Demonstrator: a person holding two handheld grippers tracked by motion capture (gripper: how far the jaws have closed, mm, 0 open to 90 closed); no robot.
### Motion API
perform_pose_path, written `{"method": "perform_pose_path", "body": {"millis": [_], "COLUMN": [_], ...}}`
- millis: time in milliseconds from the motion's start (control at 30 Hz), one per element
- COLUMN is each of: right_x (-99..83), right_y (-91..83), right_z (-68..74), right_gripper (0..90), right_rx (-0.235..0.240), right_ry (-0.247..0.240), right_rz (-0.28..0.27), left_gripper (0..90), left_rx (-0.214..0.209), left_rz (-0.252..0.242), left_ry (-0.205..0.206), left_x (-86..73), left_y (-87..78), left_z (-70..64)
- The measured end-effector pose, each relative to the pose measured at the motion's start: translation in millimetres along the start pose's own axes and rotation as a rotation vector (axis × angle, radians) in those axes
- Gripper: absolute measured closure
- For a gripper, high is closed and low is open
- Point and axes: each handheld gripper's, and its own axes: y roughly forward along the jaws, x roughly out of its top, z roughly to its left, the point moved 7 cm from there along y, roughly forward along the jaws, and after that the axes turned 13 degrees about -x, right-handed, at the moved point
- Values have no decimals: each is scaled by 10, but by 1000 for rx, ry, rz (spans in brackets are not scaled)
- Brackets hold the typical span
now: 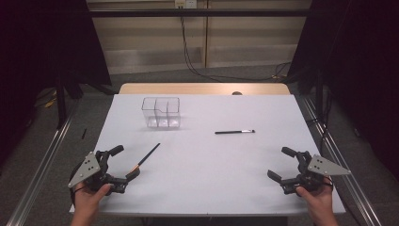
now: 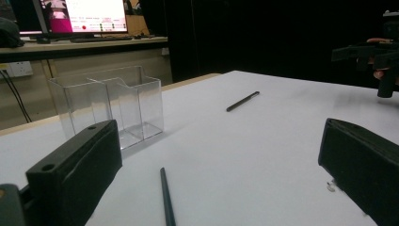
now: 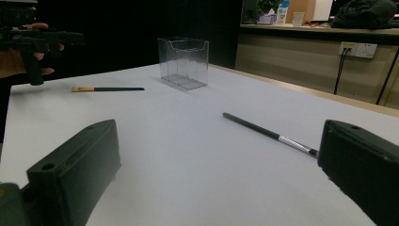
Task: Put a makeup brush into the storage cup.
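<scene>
Work in hand: picking up two slim brushes that lie flat on the white counter [image 1: 202,165], likely to stand them in the clear organiser [image 1: 161,112] at the far left-centre.
Left gripper [image 1: 121,165]: jaws spread wide, nothing between them, low over the near-left corner of the counter.
Right gripper [image 1: 283,164]: jaws likewise wide apart and empty, at the near-right corner.
Near brush [image 1: 147,157]: just ahead of the left gripper, its bristle end almost touching the nearer jaw; in the left gripper view its handle [image 2: 166,197] runs straight out between the two jaws.
Near brush axis: diagonal, from the bristle end by the gripper up and to the right, toward the middle of the counter.
Far brush [image 1: 235,132]: right of centre, lying crosswise, bristle end to the right; well apart from both grippers, nearer the right.
Deciding relation: the left gripper is by far closer to the near brush, and its gap already lines up along the handle, so I judge a short forward push and a close would take it.
</scene>
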Motion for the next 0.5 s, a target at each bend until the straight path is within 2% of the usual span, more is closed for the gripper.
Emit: {"method": "perform_pose_path", "body": {"millis": [500], "right_x": [1], "right_y": [5], "right_z": [4], "right_gripper": [0], "right_rx": [0], "right_ry": [-3], "right_rz": [1], "left_gripper": [0], "left_rx": [-1], "left_rz": [-6], "left_ry": [-2], "left_x": [20], "left_y": [22], "left_z": [22]}}
